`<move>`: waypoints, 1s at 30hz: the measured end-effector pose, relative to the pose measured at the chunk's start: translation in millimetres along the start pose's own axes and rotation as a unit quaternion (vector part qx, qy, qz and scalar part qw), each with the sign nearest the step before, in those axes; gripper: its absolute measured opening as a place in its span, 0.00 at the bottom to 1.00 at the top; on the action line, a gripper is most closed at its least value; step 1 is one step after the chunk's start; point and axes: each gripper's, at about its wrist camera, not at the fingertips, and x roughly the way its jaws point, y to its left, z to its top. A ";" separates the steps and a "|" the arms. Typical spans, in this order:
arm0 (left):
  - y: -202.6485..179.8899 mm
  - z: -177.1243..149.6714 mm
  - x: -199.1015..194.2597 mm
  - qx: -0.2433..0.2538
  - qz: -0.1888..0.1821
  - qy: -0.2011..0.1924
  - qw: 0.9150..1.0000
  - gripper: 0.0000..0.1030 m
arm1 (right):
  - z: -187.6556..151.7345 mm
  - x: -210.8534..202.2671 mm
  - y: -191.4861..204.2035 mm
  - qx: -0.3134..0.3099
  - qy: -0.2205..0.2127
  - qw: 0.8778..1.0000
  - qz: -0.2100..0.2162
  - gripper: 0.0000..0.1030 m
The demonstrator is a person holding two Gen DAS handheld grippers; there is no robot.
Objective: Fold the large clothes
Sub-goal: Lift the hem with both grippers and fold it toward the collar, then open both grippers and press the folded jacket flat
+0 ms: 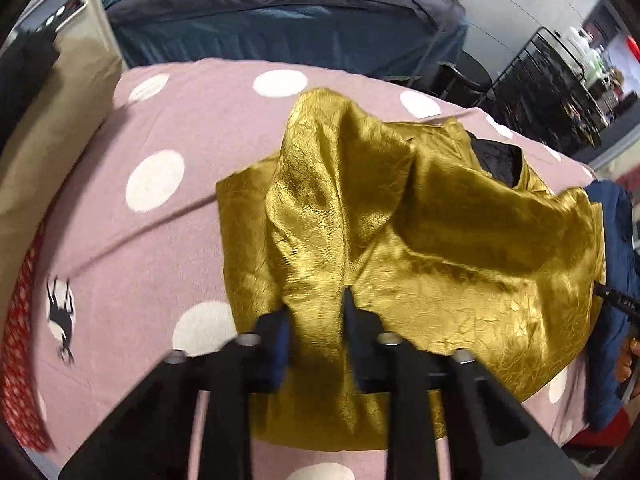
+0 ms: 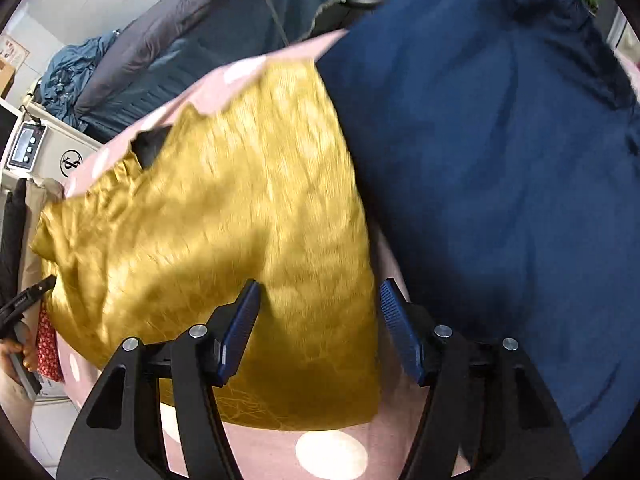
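The gold garment [image 1: 400, 240] lies crumpled on the pink polka-dot sheet [image 1: 152, 240] of the bed, its bulk running away from both tools toward the far edge, with a blue garment [image 2: 500, 160] heaped just beside it on the right. The left tool [image 1: 316, 312] has its jaws nearly together on a raised ridge of gold cloth at the near edge – it looks pinched, not loose. The right tool [image 2: 318, 316] stands partly open over the near right corner of the same garment, pads clear of the cloth – that corner likely needs gripping before any fold.
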 end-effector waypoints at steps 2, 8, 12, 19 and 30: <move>-3.7 9.0 -7.3 0.012 0.004 -0.017 1.000 0.08 | -3.4 -4.0 5.2 -0.004 -0.014 1.000 0.000 0.17; -4.0 43.5 -5.9 0.003 0.036 -0.041 0.998 0.07 | -5.3 -26.9 5.8 -0.002 -0.076 0.996 -0.044 0.09; -8.5 53.0 38.2 -0.008 0.068 0.009 0.998 0.09 | -2.9 -12.9 7.0 -0.001 -0.045 0.997 -0.065 0.09; -22.6 49.8 58.0 0.044 0.134 0.021 0.990 0.34 | -6.1 6.7 10.3 0.011 -0.009 0.993 -0.114 0.28; -42.9 2.0 -64.2 0.000 0.075 -0.133 0.988 0.78 | -50.5 -49.7 58.0 -0.082 -0.073 0.988 -0.111 0.65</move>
